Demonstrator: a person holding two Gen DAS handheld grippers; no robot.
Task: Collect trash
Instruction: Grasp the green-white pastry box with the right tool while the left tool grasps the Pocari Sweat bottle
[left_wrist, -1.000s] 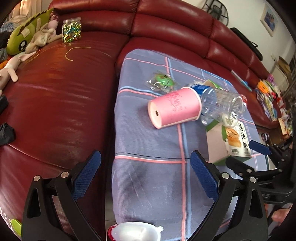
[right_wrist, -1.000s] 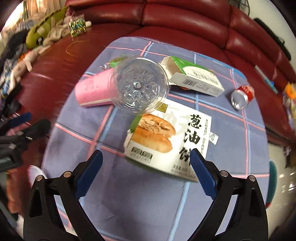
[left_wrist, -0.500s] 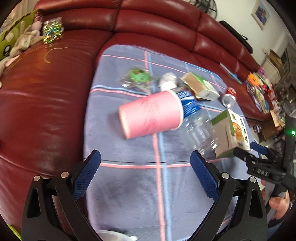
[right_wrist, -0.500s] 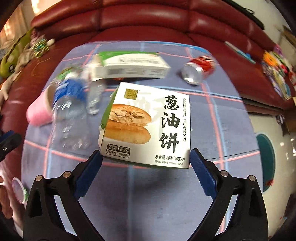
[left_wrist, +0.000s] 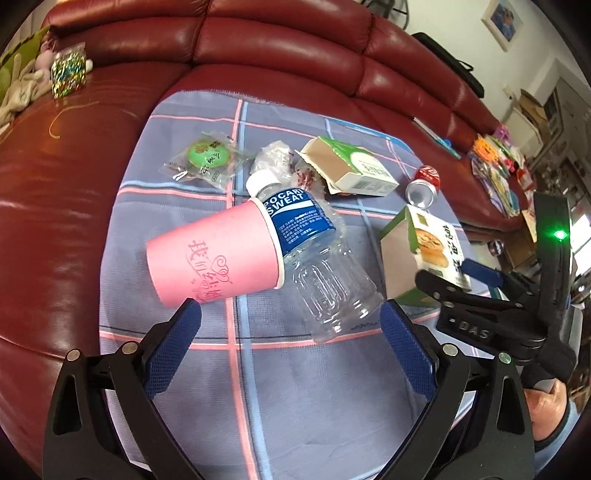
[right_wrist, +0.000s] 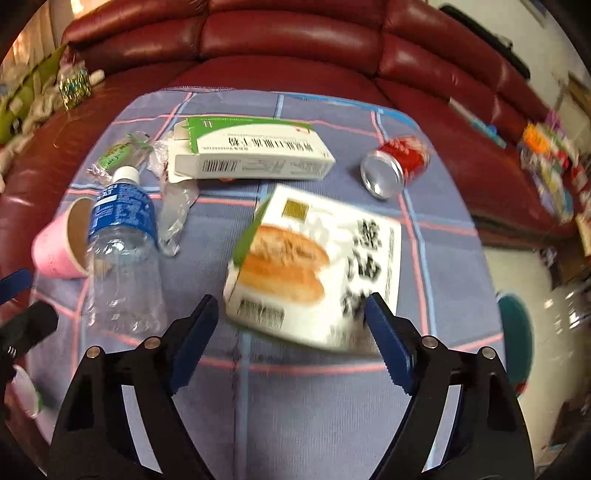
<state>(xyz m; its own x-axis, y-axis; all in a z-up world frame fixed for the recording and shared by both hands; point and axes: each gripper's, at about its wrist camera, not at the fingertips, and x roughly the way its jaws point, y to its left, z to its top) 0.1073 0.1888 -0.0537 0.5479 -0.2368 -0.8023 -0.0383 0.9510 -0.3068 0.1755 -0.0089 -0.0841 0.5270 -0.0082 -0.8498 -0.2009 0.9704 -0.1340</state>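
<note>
Trash lies on a blue checked cloth over a red sofa. A pink paper cup and a clear Pocari Sweat bottle lie on their sides just ahead of my open left gripper. A white and green pancake box sits just ahead of my open right gripper, partly between the fingers. A long green and white carton, a red can, a green snack wrapper and crumpled clear plastic lie farther back. The right gripper shows beside the box in the left view.
The red leather sofa wraps around behind and left of the cloth. Plush toys and a glittery jar sit at the far left. Colourful clutter lies on the sofa at the right. A teal object sits on the floor right.
Both grippers have moved closer to the trash. The left now faces cup and bottle at close range; the right has closed in on the pancake box, which is blurred.
</note>
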